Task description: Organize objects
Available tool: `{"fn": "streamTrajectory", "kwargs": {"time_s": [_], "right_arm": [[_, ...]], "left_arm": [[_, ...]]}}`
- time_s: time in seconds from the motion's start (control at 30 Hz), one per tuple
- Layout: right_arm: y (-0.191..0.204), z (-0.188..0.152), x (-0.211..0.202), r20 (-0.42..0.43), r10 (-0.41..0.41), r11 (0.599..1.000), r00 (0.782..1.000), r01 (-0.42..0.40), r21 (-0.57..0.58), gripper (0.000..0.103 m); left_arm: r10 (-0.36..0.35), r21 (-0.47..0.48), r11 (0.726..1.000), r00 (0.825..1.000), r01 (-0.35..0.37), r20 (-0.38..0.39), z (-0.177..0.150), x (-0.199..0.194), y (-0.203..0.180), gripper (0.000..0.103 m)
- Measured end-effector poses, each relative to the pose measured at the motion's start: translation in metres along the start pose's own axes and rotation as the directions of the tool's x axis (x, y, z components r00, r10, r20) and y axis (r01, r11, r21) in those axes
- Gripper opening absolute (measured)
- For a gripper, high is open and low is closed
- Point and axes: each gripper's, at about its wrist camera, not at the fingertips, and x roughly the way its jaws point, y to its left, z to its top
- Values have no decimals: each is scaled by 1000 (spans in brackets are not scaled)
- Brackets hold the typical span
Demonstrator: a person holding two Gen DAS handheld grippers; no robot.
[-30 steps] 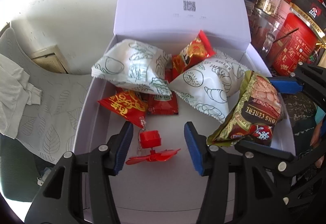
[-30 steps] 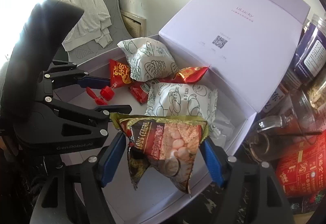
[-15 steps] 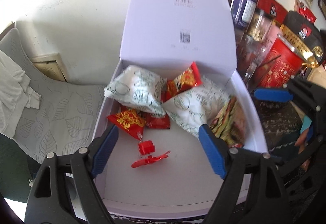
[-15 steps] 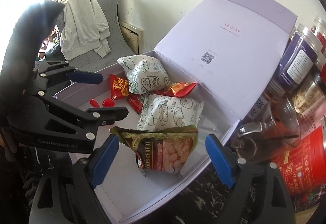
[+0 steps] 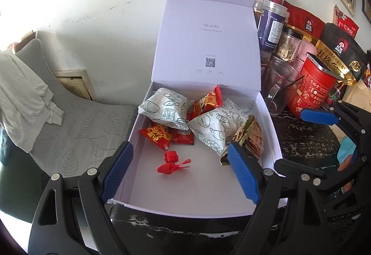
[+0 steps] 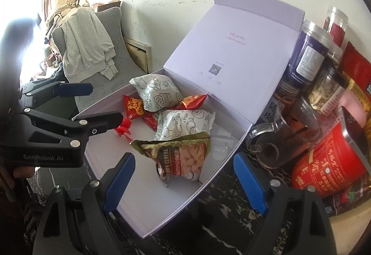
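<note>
Two claws spread wide, holding nothing, above the box (image 5: 269,120).
Close its lid (image 5: 208,42), at twelve o'clock, by pushing evenly with both.

My way into the box (image 5: 269,116) is free near; snack packets (image 5: 215,125) crowd far, jars (image 5: 271,25) right.

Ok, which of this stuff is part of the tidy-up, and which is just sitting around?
Job: white box; cereal packet; two white pastry packets; red snack packets; red propeller toy.
Lying about: jars, glass mug, red tin, grey chair.
</note>
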Motion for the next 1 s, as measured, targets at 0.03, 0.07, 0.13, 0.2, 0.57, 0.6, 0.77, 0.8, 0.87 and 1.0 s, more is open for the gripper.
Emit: {"fn": "streamTrajectory", "kwargs": {"time_s": [0.03, 0.07, 0.13, 0.2, 0.57, 0.6, 0.77, 0.8, 0.87, 1.0], "right_arm": [[2, -1, -6, 10, -3, 1000, 1000, 3, -2, 88], [4, -2, -9, 16, -2, 1000, 1000, 3, -4, 88], [6, -5, -21, 34, 1, 1000, 999, -1, -1, 88], [6, -7, -31, 44, 2, 1000, 999, -3, 13, 88], [12, -26, -75, 80, -2, 999, 997, -2, 51, 88], [13, -27, -78, 84, 0, 999, 996, -4, 50, 88], [19, -35, -97, 104, -9, 999, 994, 4, 41, 88], [21, -36, -100, 108, -10, 999, 994, 6, 41, 88], [23, -39, -106, 114, -10, 999, 993, 6, 41, 88], [28, -42, -115, 115, -22, 999, 993, 18, 36, 88]], "left_arm": [[10, 0, 1000, 1000, -10, 1, -1, -5, -1, 83], [15, -2, 1000, 1000, -15, 3, -2, -11, -2, 83], [5, -10, 1000, 1000, -5, 9, -3, -21, -2, 83], [0, -18, 1000, 1000, 1, 14, -6, -33, -4, 83], [87, -11, 996, 995, -87, 43, -27, -82, -15, 83], [89, -12, 996, 995, -89, 45, -29, -86, -16, 83], [115, -10, 993, 992, -115, 51, -40, -106, -18, 83], [120, -10, 993, 991, -120, 52, -41, -109, -18, 83], [134, -16, 991, 989, -133, 54, -45, -116, -17, 83], [153, -34, 988, 987, -152, 53, -50, -128, -16, 83]]}}
